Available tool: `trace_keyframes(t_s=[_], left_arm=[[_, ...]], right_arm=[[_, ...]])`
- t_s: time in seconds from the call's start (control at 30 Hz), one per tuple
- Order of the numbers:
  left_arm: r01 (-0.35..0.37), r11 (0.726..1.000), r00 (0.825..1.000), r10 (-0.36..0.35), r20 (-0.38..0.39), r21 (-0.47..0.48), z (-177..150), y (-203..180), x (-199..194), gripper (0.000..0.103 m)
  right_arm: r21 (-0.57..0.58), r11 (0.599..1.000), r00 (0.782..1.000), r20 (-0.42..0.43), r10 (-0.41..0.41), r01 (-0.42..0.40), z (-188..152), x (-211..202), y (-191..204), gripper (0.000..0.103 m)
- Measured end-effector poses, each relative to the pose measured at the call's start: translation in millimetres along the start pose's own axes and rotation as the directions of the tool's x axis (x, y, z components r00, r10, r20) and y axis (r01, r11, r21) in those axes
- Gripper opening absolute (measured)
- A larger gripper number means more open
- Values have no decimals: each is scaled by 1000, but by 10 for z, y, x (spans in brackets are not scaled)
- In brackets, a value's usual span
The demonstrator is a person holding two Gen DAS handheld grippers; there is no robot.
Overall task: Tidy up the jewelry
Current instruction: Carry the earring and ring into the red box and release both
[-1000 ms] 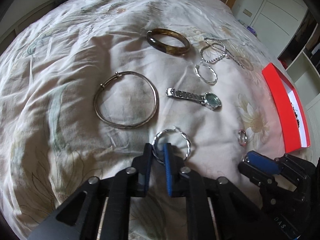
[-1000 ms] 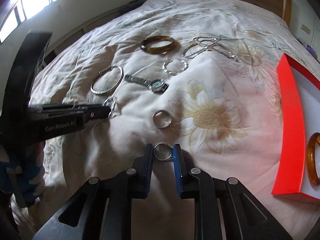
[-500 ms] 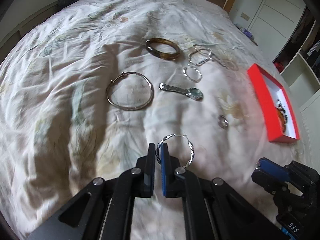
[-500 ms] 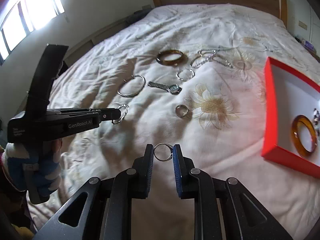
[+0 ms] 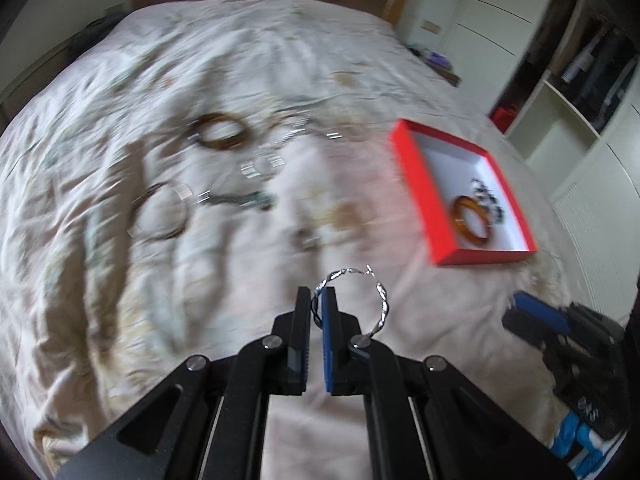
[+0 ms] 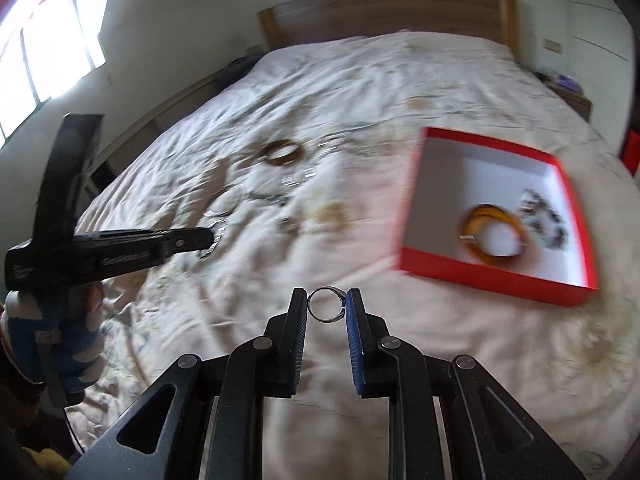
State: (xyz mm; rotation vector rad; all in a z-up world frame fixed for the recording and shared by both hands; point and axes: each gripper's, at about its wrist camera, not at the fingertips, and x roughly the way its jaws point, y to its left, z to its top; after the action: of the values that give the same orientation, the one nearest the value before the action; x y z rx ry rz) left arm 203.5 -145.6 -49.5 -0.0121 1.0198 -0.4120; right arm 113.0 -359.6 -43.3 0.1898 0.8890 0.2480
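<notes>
Jewelry lies blurred across the bed (image 5: 120,280), left of the red box (image 6: 496,280), which holds an amber bangle (image 6: 494,236) and beads (image 6: 544,216). Left tool (image 5: 316,304) is clamped on a twisted hoop (image 5: 380,296); right tool (image 6: 326,306) is clamped on a ring (image 6: 326,305).

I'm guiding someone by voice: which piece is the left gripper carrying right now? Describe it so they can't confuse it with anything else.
Start at the red box on the bed, then come toward the camera to the left gripper. Pinched in its shut jaws is a twisted silver hoop, held up off the bedspread. Its rope-like twist and open ends set it apart from the small plain ring in the right gripper.
</notes>
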Motion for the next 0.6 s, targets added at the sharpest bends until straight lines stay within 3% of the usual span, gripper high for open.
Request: trace_keyframes(t_s=[0.27, 0.43, 0.6], left_arm=[[72, 991, 997, -73, 1, 111, 664, -858, 408, 4], [89, 982, 996, -85, -30, 167, 1145, -1334, 907, 4], [54, 973, 996, -38, -77, 223, 1426, -1662, 1500, 4]], right_arm=[[15, 993, 992, 40, -120, 120, 565, 24, -892, 20], [5, 989, 989, 14, -149, 149, 1040, 454, -1418, 20], [-6, 985, 983, -48, -175, 175, 1336, 977, -1847, 20]])
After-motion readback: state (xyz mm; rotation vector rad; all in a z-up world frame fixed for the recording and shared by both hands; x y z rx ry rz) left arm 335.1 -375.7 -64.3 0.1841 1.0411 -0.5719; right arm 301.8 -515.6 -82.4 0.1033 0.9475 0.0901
